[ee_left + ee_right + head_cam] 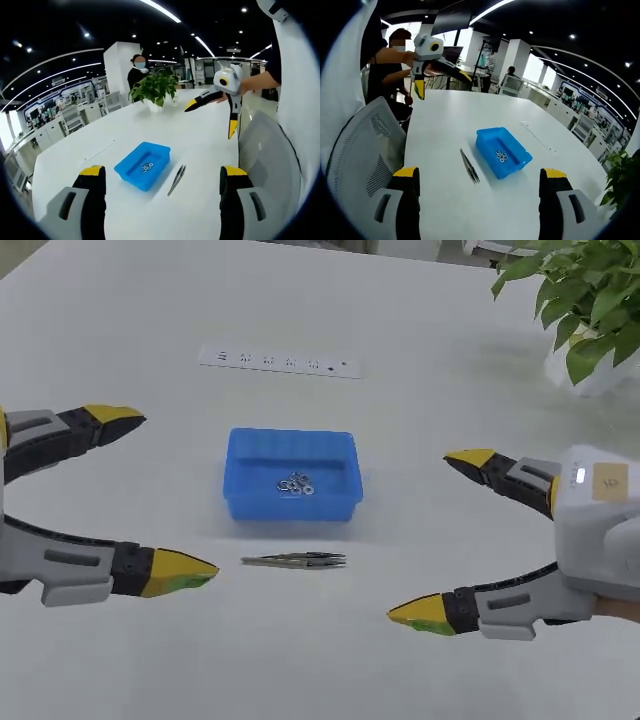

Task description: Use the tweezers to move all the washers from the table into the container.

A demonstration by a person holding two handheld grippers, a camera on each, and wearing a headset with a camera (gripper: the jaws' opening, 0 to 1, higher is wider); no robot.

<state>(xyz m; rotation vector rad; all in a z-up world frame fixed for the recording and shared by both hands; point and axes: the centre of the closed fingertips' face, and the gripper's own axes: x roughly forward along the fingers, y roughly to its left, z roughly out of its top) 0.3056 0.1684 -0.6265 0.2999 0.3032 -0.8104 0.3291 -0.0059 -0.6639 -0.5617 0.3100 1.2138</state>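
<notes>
A blue container (292, 473) sits mid-table with several metal washers (296, 484) lying inside it. The steel tweezers (296, 560) lie flat on the table just in front of it, untouched. My left gripper (165, 495) is wide open at the left, well away from both. My right gripper (445, 536) is wide open at the right, also holding nothing. In the left gripper view the container (143, 165) and tweezers (177, 179) lie ahead between the jaws, with the right gripper (212, 117) raised beyond. The right gripper view shows the container (503, 158), tweezers (469, 166) and the left gripper (442, 82).
A white power strip (279, 362) lies behind the container. A potted plant (585, 300) stands at the far right corner. A grey mesh chair (362, 145) is at the table's near edge. A person (136, 71) stands beyond the table.
</notes>
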